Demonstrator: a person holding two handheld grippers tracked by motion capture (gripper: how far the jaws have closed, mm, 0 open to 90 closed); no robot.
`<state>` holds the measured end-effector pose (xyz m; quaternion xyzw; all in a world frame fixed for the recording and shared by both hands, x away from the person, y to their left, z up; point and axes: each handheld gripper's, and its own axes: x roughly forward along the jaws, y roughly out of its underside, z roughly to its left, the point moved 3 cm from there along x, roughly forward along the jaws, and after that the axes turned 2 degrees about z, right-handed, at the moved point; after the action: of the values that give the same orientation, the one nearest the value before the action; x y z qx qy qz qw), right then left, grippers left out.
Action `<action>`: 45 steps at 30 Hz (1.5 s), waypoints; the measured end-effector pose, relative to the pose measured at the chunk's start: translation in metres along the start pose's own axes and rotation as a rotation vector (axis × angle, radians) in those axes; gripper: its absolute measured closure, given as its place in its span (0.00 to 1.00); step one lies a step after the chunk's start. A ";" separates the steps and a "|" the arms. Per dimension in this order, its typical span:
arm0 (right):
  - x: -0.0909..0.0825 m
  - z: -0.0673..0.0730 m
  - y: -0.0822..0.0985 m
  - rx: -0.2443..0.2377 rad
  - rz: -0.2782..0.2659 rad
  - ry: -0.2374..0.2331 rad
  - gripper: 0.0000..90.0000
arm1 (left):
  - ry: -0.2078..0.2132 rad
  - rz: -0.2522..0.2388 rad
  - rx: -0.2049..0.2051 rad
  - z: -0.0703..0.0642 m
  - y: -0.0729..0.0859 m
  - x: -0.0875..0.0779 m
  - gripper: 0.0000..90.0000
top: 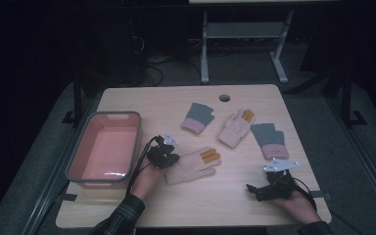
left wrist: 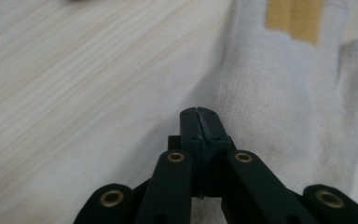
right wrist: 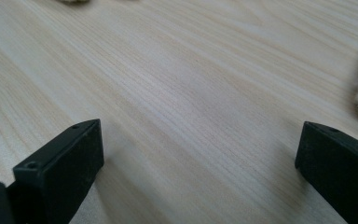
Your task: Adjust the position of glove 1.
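Right hand-held gripper [top: 260,191] wide; left hand-held gripper [top: 168,157] pinching cream glove [top: 192,165]; pink bin [top: 89,129] bare.

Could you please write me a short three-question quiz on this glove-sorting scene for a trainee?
1. True or false: the left gripper has its jaws wide apart.
2. How many gloves lie on the table?
3. Which container stands at the left of the table: A) a pink bin, B) a wire basket, C) a cardboard box?

Key
1. False: its jaws are shut, their tips at the edge of the cream glove.
2. Four: the cream glove by the left gripper, a second cream glove and two grey and pink gloves. The right gripper rests open over bare wood.
3. A.
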<state>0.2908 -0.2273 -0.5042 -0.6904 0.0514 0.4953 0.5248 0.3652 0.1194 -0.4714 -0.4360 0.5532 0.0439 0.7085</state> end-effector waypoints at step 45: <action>0.017 0.045 -0.051 -0.063 0.043 -0.246 1.00 | 0.302 0.023 0.069 -0.064 0.023 -0.009 0.99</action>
<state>0.3013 -0.1619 -0.4803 -0.6392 -0.0143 0.5888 0.4945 0.3015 0.0949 -0.4774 -0.4068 0.6595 -0.0328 0.6313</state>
